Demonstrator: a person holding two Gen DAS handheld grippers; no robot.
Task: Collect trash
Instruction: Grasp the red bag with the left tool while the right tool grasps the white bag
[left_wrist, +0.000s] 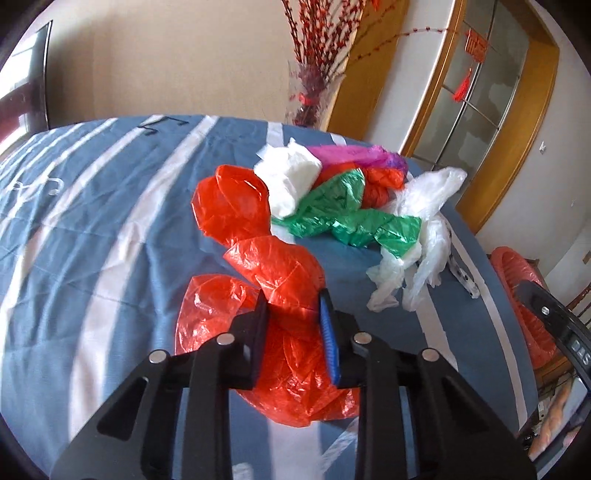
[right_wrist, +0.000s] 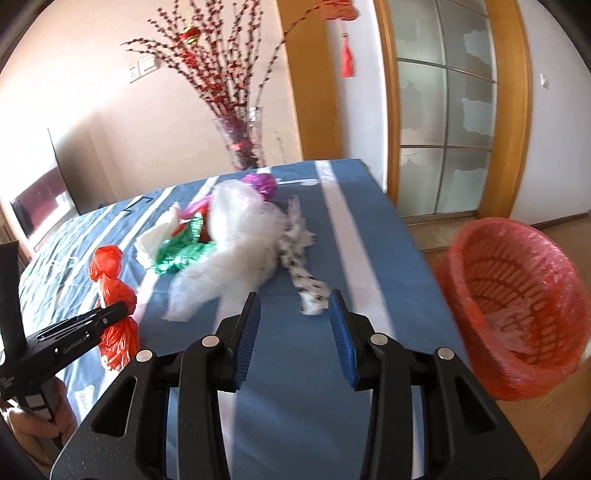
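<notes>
A table covered with a blue cloth with white stripes fills the space ahead of both grippers. Beyond its far edge stands a glass vase of red blossom branches, and further right a wood-framed glass door.

To the right of the right gripper, off the table's edge and lower down, sits a red slotted waste basket lined with a red bag, tilted in the view, with a bit of pale plastic inside.

Straight ahead of the right gripper lies a heap of crumpled plastic bags: a large translucent white bag nearest, a green bag to its left, and a purple bag at the far end. A white strip with dark spots lies just ahead of the gripper's tips. The right gripper's jaws are spread wide, with only cloth between the blue pads.

Ahead of the left gripper a long twisted red plastic bag stretches away across the cloth. The left gripper's jaws are pressed against the near part of this bag, one on each side, pinching it. Beyond and to the right of it lies the same heap, green bag in front, a white bag behind.
</notes>
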